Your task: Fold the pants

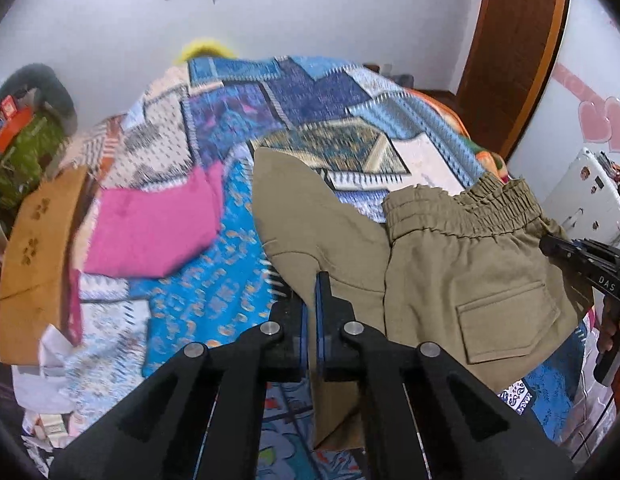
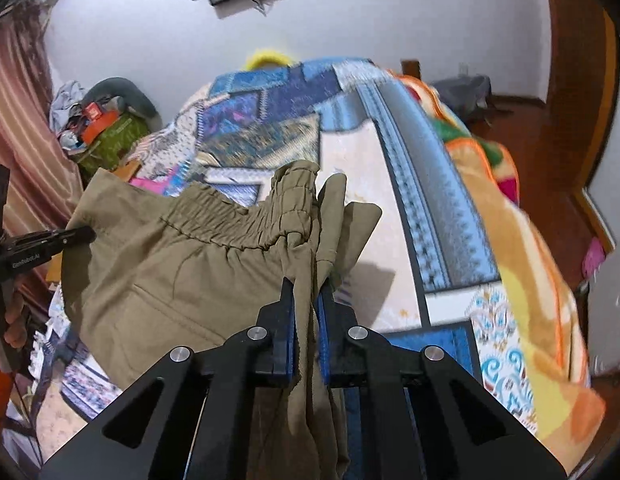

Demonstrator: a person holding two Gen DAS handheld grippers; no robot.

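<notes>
The olive pants (image 1: 461,264) hang spread between my two grippers above the bed, elastic waistband up and a back pocket facing the left wrist view. My left gripper (image 1: 311,280) is shut on the pants' left edge, with cloth pinched between the blue pads. My right gripper (image 2: 310,284) is shut on the bunched waistband end of the pants (image 2: 182,256). The right gripper also shows in the left wrist view (image 1: 549,246) at the pants' right edge. The left gripper shows in the right wrist view (image 2: 84,236).
A patchwork blue bedspread (image 1: 238,128) covers the bed. A folded pink garment (image 1: 158,232) and a tan garment (image 1: 34,260) lie on its left side. An orange blanket (image 2: 521,264) lies along the bed's right side. A wooden door (image 1: 513,52) and clutter (image 1: 26,140) flank the bed.
</notes>
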